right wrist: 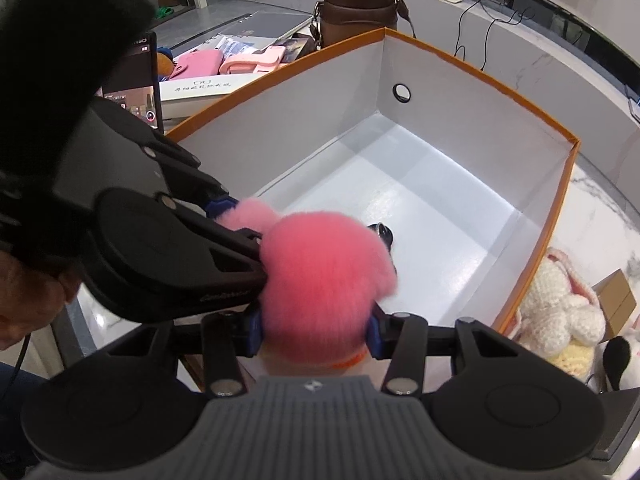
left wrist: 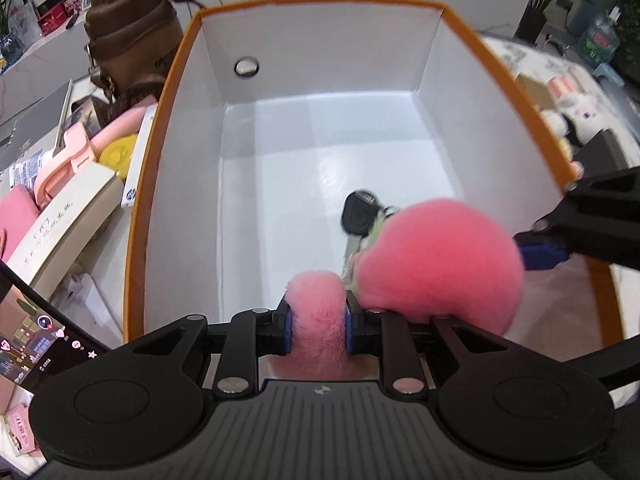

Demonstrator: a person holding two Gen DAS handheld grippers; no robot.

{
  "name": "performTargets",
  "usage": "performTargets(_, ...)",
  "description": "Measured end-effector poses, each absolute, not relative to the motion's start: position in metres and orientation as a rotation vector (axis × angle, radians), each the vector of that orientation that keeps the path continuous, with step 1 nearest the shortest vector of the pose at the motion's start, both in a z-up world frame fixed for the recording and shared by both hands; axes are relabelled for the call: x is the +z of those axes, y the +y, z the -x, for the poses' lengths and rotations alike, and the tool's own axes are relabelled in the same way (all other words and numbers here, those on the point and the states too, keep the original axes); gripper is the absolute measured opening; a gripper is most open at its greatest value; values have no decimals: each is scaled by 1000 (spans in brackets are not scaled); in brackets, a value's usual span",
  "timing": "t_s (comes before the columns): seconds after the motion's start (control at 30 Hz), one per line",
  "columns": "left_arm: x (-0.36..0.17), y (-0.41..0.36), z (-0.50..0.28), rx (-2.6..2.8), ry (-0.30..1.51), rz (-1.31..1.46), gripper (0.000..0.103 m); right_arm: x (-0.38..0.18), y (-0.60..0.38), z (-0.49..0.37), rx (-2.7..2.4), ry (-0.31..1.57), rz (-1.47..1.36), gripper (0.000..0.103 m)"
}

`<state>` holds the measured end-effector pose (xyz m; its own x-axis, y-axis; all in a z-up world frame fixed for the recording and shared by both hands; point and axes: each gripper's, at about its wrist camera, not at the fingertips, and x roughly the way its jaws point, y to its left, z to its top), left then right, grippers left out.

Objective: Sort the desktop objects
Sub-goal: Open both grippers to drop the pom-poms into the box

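A pink fluffy keychain hangs over the open white box with an orange rim (left wrist: 192, 40) (right wrist: 460, 56). Its big pompom (left wrist: 440, 264) (right wrist: 324, 276) sits between the pads of my right gripper (right wrist: 314, 334), which is shut on it. My left gripper (left wrist: 318, 328) is shut on the smaller pink tuft (left wrist: 316, 304) (right wrist: 252, 216). A black car key (left wrist: 358, 214) (right wrist: 382, 232) dangles from the fluff just above the box floor. In the left wrist view one right finger (left wrist: 540, 254) touches the pompom's right side. The box holds nothing else.
Left of the box lie a brown bag (left wrist: 128, 28) (right wrist: 356, 4), pink cases (left wrist: 68, 156), a white book (left wrist: 60, 224) and a lit phone (left wrist: 32, 332). White plush toys (right wrist: 560, 304) and a small cardboard box (right wrist: 616, 296) sit to its right.
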<state>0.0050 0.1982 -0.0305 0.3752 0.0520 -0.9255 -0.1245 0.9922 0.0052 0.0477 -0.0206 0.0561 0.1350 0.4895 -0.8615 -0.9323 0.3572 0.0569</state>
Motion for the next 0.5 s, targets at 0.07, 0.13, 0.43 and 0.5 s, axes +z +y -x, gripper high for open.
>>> performTargets(0.07,-34,200,-5,122,1194,60,27,56,-21,-47,1120,940,573,50)
performTargets(0.13,-33,199,-5,129,1195,57,28,55,-22,-47,1119,937,568,50)
performTargets(0.43,-19,198,-3,170,1174,29,32,60,-24,-42,1118,893,569,63)
performTargets(0.5,-14,198,-2,151,1160,56,48,64,-26,-41,1120,877,549,80)
